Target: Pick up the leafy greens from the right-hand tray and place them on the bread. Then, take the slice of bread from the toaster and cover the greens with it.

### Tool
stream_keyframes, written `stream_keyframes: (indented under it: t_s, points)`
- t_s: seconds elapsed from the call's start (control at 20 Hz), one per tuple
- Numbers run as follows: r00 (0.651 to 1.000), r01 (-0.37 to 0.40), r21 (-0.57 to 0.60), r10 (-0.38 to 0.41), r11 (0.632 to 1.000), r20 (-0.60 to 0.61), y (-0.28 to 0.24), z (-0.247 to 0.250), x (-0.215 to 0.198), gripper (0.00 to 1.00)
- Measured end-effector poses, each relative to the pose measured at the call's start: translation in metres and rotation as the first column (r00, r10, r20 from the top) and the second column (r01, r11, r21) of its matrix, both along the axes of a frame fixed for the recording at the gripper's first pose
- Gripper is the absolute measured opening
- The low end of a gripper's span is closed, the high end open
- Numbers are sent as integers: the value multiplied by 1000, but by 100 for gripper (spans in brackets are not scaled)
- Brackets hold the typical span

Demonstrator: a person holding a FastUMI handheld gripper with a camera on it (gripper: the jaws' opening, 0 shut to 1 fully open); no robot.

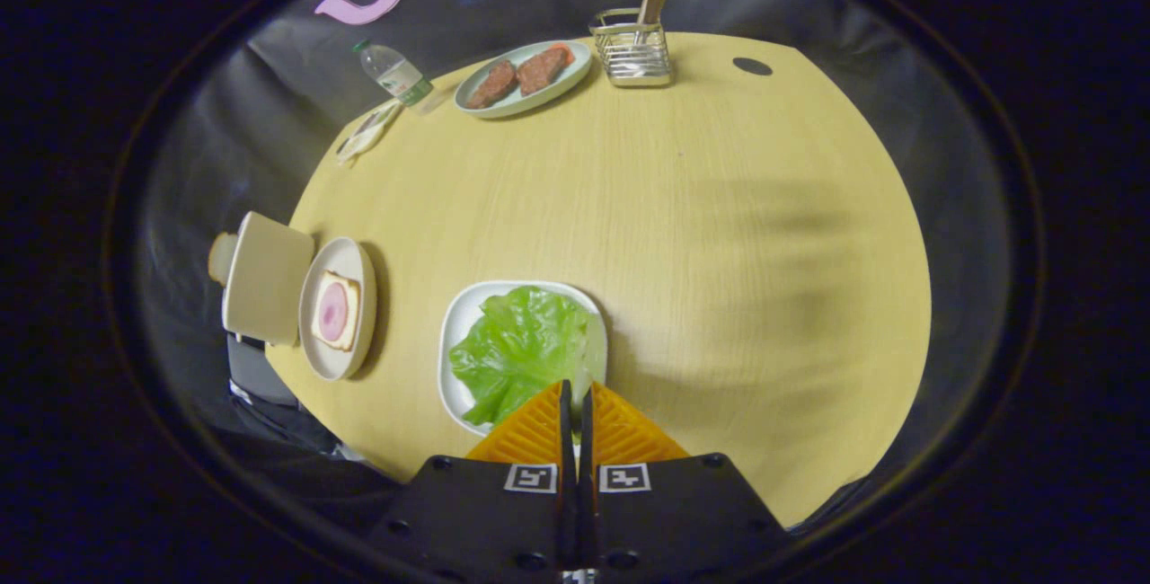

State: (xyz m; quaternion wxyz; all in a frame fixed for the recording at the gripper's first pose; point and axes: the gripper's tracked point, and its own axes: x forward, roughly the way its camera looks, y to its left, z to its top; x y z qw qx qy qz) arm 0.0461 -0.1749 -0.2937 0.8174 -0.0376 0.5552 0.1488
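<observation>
While tongs hang closed, empty, greens lie just ahead on tray; bread waits far left.

Far side of the table

A water bottle lies left of a plate of patties; a wire holder stands right.

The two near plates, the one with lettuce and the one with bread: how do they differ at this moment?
The lettuce plate is squarish with rounded corners and lies just ahead of the shut gripper; the bread plate is round and sits off to the side, next to the toaster. The first holds the leafy greens; the second holds the bread slice with a pink round on top. Both are pale and rest on the wooden table.
</observation>
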Motion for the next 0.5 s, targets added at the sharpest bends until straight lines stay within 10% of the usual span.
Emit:
stream_keyframes:
  t_s: [0.5]
  points:
    - [1000, 1, 281, -1, 960, -2, 116, 90, -29, 3]
